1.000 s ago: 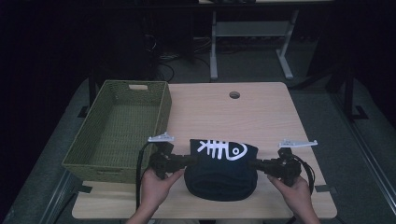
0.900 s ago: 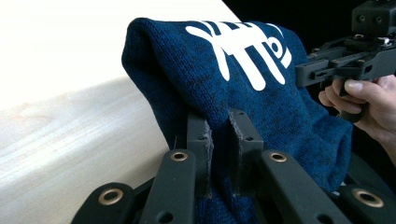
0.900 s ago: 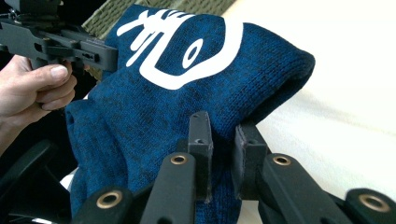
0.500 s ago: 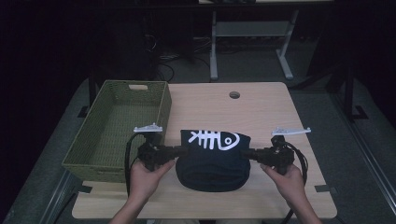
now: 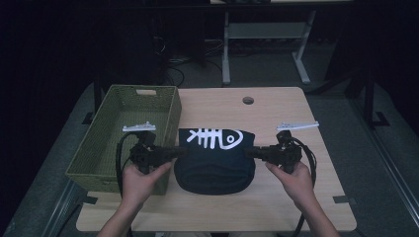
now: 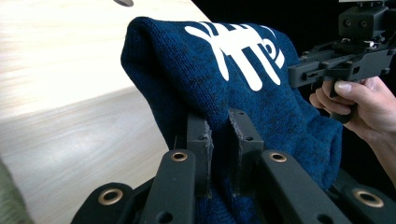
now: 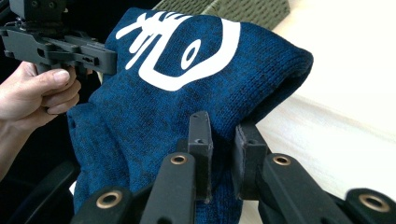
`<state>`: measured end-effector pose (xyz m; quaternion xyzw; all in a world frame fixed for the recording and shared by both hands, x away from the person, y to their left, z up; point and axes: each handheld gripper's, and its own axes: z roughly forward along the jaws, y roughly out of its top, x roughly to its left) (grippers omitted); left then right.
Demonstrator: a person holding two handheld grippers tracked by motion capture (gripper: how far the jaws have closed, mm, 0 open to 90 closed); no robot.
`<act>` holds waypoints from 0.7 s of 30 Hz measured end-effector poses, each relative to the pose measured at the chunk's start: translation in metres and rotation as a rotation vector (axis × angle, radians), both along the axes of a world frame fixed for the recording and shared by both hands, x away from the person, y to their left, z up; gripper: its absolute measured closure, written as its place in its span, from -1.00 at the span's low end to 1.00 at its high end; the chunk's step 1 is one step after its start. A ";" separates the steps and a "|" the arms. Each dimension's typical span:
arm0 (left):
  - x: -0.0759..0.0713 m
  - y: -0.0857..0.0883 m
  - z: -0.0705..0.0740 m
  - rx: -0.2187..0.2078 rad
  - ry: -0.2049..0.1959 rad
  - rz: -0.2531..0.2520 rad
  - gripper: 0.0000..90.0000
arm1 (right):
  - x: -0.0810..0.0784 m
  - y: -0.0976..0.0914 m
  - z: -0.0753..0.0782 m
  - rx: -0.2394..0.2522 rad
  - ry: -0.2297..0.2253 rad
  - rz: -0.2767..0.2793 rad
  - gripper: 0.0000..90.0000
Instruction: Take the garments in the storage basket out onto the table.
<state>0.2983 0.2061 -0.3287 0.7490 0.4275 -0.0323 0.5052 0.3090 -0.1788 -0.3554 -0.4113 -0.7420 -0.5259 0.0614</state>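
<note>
We hold the sweater (image 5: 215, 160) at centre frame, off the table (image 5: 276, 108), our left gripper (image 5: 175, 152) and right gripper (image 5: 248, 153) each pinching a side fold, and a thin bite could slip, dropping it short of the basket (image 5: 106, 143).

You are working in what looks like a lab or test room, not a home; the pale wooden table (image 5: 276, 106) has a round cable hole (image 5: 248, 100) like an office desk, and it stands on grey carpet (image 5: 356, 148). Behind it you have the metal frame of another desk (image 5: 262, 39) and loose cables (image 5: 173, 69) on the floor; the surroundings are dark.
</note>
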 end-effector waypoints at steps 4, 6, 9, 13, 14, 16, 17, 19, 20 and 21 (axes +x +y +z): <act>0.001 0.010 0.004 -0.005 0.004 0.014 0.80 | 0.005 0.011 0.007 -0.001 0.001 0.012 0.76; 0.001 0.016 0.007 -0.004 -0.002 0.018 0.80 | 0.007 0.016 0.010 -0.001 0.000 0.020 0.76; 0.001 0.024 0.012 0.000 -0.004 0.023 0.80 | 0.011 0.025 0.015 -0.001 0.000 0.028 0.77; 0.002 0.038 0.019 -0.001 -0.005 0.032 0.80 | 0.016 0.038 0.021 0.003 -0.001 0.045 0.76; 0.003 0.041 0.021 -0.002 -0.003 0.036 0.80 | 0.016 0.041 0.022 0.002 0.000 0.047 0.76; 0.003 0.048 0.025 0.000 -0.003 0.038 0.80 | 0.019 0.048 0.026 0.000 -0.006 0.055 0.77; 0.004 0.051 0.026 -0.002 -0.001 0.038 0.80 | 0.020 0.051 0.028 0.001 -0.004 0.057 0.77; 0.005 0.059 0.030 0.000 -0.002 0.042 0.80 | 0.024 0.058 0.031 -0.001 -0.006 0.064 0.76; 0.006 0.062 0.031 -0.001 -0.001 0.044 0.80 | 0.025 0.062 0.033 -0.002 -0.011 0.069 0.76; 0.006 0.065 0.032 -0.001 0.000 0.047 0.79 | 0.027 0.066 0.035 0.000 -0.009 0.071 0.76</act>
